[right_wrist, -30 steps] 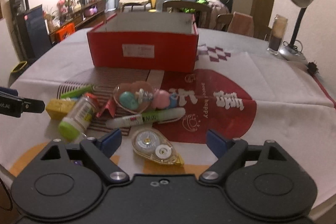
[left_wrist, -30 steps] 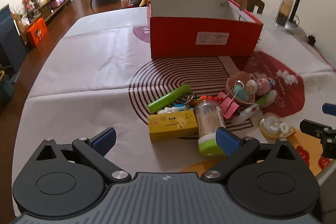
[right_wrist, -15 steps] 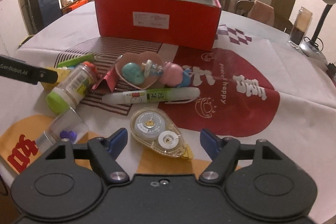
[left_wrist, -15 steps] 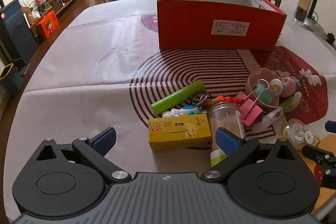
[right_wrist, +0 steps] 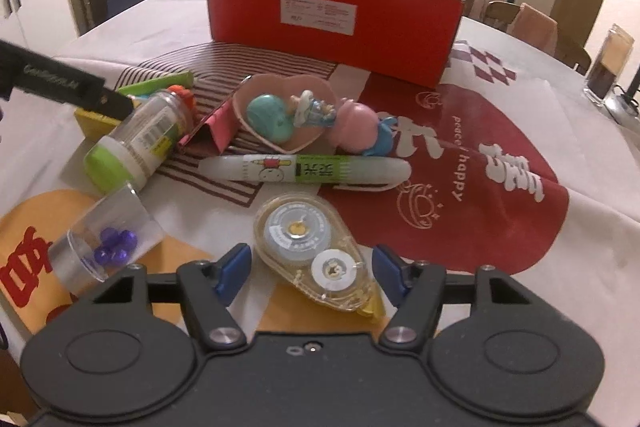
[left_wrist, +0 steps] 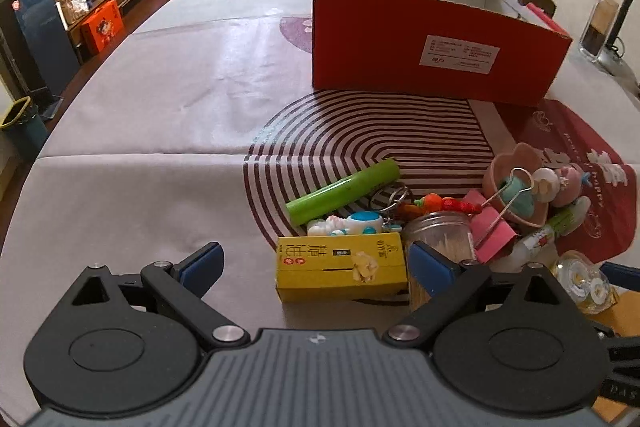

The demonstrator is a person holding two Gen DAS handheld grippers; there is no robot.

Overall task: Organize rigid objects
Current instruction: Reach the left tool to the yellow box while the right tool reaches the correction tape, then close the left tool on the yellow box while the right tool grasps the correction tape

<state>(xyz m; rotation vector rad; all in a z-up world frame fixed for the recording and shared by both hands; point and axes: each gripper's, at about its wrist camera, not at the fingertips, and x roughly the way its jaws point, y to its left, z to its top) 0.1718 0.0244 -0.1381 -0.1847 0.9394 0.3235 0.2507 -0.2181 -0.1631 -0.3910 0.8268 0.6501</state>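
Tablecloth clutter sits before the red box point(right_wrist: 332, 15). Your right gripper point(right_wrist: 312, 271) is closing around the correction tape point(right_wrist: 316, 255), pads not touching. Your left gripper point(left_wrist: 316, 263) is wide, straddling the yellow box point(left_wrist: 340, 265).

Small clutter point(right_wrist: 280, 131) before red box point(right_wrist: 332, 23)

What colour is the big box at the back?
Red box, white inside; the right wrist view shows it best.
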